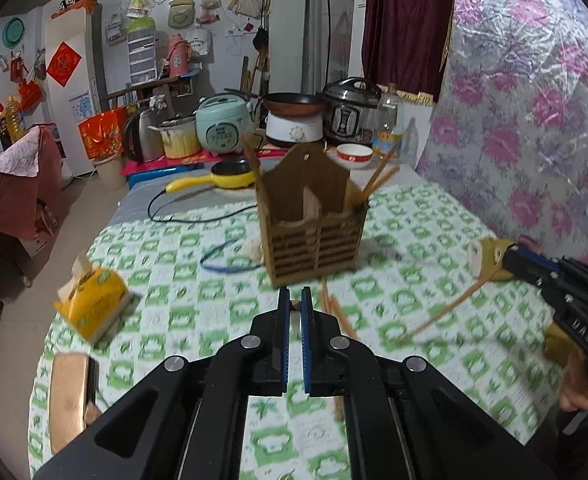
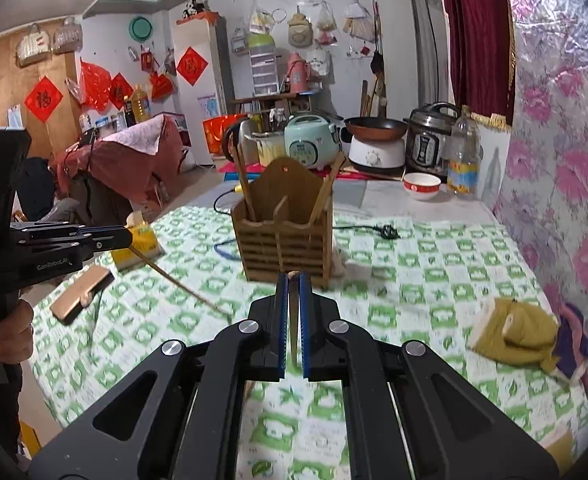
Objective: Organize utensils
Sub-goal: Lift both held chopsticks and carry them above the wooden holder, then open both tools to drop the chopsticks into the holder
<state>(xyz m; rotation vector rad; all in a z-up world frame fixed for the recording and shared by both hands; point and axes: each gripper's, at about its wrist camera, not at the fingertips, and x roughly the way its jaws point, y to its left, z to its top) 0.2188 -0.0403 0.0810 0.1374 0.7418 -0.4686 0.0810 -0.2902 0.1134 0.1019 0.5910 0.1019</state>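
Each gripper, left (image 1: 295,300) and right (image 2: 293,280), clamps one chopstick (image 2: 182,286) in its jaws, angled down toward the wooden holder (image 1: 314,224)

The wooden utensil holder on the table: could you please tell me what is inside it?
The wooden utensil holder has chopsticks standing in its left compartment and more chopsticks leaning in its right one. Its slatted walls hide their lower ends and whatever else lies at the bottom.

Both wrist cameras look forward and down along their jaws, raised over the desk (image 1: 434,240); both share the wooden holder (image 1: 314,236) (image 2: 284,240).
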